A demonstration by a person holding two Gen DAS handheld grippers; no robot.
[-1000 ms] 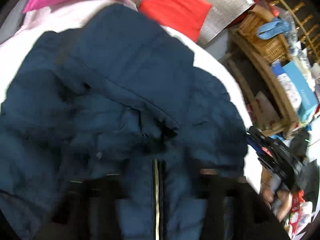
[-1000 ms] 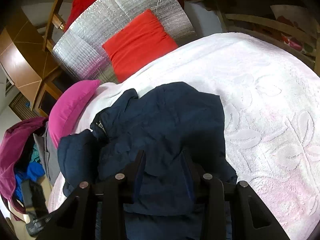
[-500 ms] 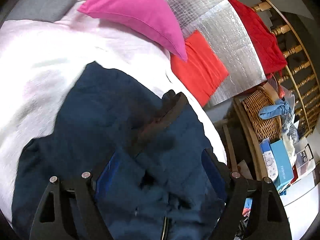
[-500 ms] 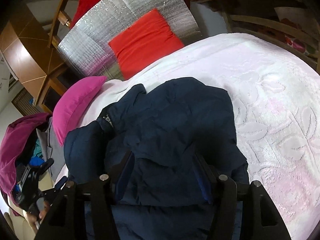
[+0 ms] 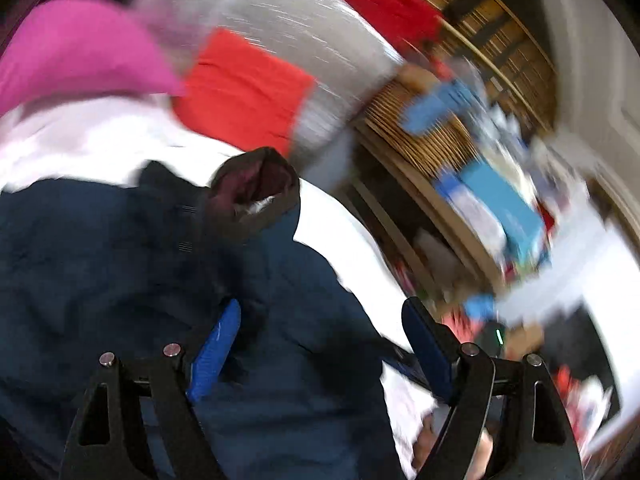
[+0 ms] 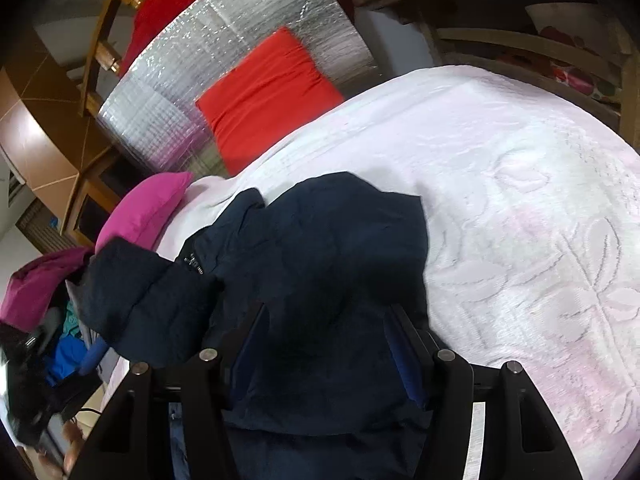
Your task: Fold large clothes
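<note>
A dark navy padded jacket (image 6: 320, 264) lies bunched on the white bedspread (image 6: 520, 208). In the left wrist view the jacket (image 5: 120, 264) fills the lower left, with a dark sleeve cuff (image 5: 256, 192) sticking up showing a maroon lining. My left gripper (image 5: 320, 344) is open, blue pads wide apart, just above the jacket's right side. My right gripper (image 6: 324, 344) is open over the jacket's near part, nothing between its pads. The left view is motion-blurred.
A pink pillow (image 6: 148, 204) and a red cushion (image 6: 268, 96) lie at the head of the bed against a silver foil panel (image 6: 240, 40). A cluttered wooden shelf with a wicker basket (image 5: 432, 136) stands beside the bed. Clothes pile (image 6: 44, 296) at left.
The left gripper has let go, lifted off the jacket and swung right, still moving fast. The right gripper's jaws have opened wider over the jacket.
</note>
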